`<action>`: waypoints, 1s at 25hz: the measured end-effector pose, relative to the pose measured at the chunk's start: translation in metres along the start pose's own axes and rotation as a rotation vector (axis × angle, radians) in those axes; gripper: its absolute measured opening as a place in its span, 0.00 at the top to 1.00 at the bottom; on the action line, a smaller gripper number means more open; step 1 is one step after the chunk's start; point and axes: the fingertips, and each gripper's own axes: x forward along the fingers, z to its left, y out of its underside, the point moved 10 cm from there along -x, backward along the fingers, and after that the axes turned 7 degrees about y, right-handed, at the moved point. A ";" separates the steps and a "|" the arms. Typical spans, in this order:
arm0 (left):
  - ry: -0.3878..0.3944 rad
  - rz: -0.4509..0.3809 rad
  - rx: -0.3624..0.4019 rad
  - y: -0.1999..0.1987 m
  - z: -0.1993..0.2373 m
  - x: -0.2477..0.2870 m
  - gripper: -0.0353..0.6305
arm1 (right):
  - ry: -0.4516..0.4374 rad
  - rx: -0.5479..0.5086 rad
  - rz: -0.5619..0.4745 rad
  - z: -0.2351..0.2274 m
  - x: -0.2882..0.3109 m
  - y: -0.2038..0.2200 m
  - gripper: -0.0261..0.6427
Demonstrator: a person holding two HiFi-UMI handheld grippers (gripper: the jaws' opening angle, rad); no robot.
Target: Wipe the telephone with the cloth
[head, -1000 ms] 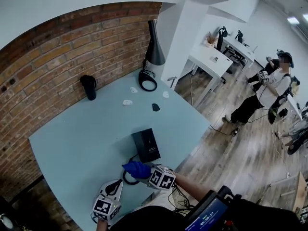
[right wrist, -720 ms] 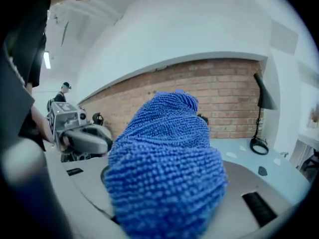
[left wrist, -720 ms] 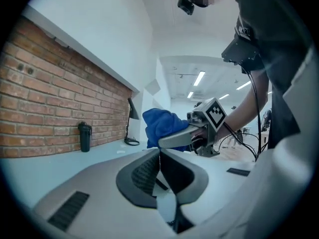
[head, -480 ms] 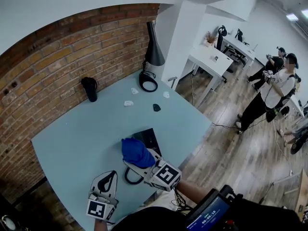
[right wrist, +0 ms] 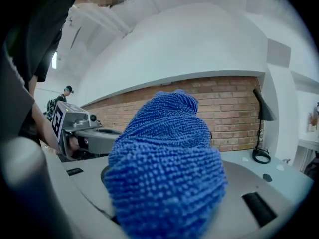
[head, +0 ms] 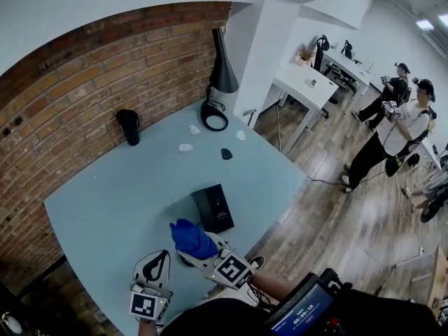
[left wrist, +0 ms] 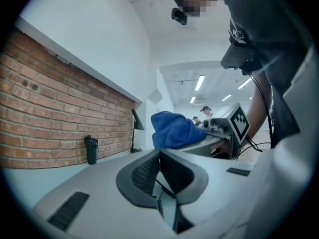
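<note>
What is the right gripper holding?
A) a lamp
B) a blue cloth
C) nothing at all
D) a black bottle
B: the right gripper view shows the blue cloth bunched up between the jaws of the right gripper, which are closed on it.
</note>
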 end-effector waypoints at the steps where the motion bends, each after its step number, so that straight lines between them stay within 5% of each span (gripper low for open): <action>1: 0.003 0.007 -0.007 0.004 -0.001 -0.001 0.92 | 0.012 -0.015 0.032 0.002 0.002 0.004 0.69; 12: -0.033 0.081 -0.106 0.031 -0.007 -0.012 0.92 | -0.052 -0.027 0.120 0.035 0.011 0.017 0.70; 25: -0.054 0.045 -0.122 0.036 0.000 -0.016 0.92 | 0.022 0.035 0.114 0.020 0.009 0.018 0.71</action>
